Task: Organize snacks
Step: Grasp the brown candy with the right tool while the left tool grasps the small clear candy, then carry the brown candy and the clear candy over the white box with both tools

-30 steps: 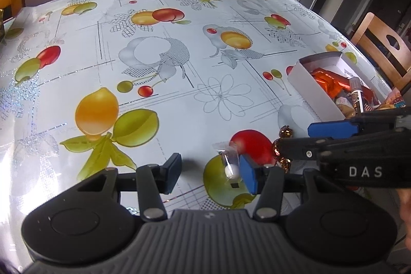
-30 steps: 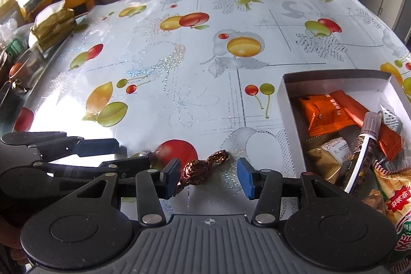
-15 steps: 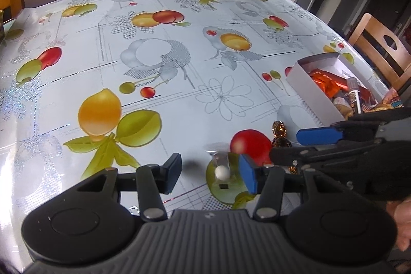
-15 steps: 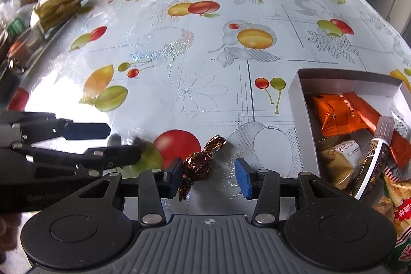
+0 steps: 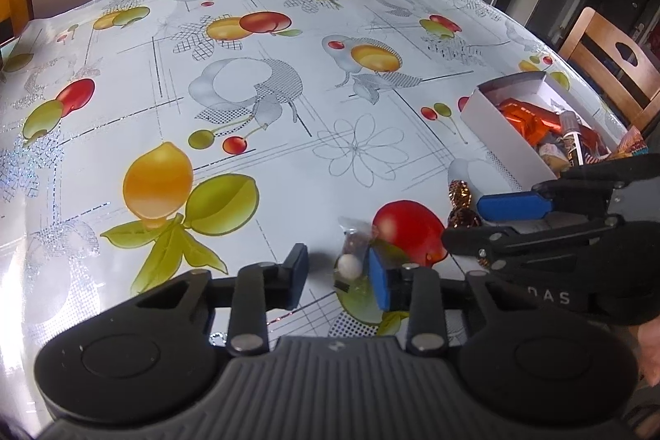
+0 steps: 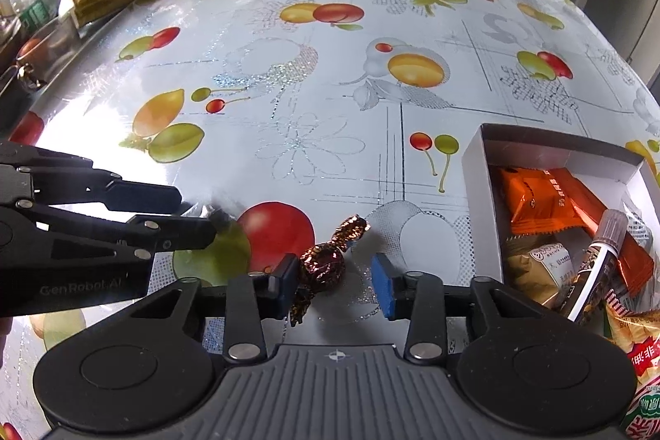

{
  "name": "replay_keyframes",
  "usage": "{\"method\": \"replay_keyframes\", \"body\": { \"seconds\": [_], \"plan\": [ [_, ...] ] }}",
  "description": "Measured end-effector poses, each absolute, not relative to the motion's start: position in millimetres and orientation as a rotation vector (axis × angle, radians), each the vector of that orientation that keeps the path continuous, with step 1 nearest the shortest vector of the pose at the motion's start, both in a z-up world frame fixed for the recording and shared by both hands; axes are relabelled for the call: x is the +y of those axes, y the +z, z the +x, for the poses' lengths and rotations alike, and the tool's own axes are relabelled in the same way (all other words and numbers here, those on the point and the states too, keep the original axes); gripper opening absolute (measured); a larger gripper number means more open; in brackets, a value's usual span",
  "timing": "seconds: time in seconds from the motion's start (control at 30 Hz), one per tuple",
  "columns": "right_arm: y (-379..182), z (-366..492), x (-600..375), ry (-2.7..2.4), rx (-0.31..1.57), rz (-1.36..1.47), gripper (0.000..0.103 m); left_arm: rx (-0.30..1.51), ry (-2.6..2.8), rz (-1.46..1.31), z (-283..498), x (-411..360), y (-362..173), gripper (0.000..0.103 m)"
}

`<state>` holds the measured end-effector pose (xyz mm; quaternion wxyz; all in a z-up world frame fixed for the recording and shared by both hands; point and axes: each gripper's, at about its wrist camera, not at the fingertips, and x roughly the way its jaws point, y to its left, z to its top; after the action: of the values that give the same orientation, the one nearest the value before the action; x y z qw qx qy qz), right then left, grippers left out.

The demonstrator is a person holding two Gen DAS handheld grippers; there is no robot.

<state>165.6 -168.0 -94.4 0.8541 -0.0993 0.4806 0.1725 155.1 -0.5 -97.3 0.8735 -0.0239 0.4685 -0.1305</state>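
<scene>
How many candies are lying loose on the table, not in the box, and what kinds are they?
Brown foil-wrapped candy: 1
Clear-wrapped candy with a white ball: 1
Total: 2

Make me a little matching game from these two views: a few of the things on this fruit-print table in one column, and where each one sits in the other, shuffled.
Things
1. brown foil candy
2. clear-wrapped candy with a white ball
3. orange packet
4. white box

Places
A. inside the box
B. between the left tongs' pads
C. on the tablecloth, at the table's right side
D. between the right tongs' pads, against the left-hand pad

Pairs: 1-D, 2-B, 3-A, 4-C

Both tongs' jaws have just been closing around their candies.
</scene>
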Motion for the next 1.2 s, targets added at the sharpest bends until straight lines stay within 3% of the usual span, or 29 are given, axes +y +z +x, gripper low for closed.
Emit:
{"method": "replay_keyframes", "body": {
  "seconds": [0.3,0.5,1.2],
  "plan": [
    [-94.0,165.2,-167.9,0.372,1.001,-0.222,0.035,0.980,-0.297,-0.030,155.6,-7.9,-96.9,0.029],
    [-93.5,165.1,-172.4,0.371,0.997,-0.214,0.025,0.986,-0.296,-0.022,154.1,-10.7,-97.7,0.019],
    [-49.6,147.3,-193.2,0.385,0.923,-0.107,0.025,0.936,-0.332,-0.047,144.0,-37.2,-70.9,0.015]
  ]
}}
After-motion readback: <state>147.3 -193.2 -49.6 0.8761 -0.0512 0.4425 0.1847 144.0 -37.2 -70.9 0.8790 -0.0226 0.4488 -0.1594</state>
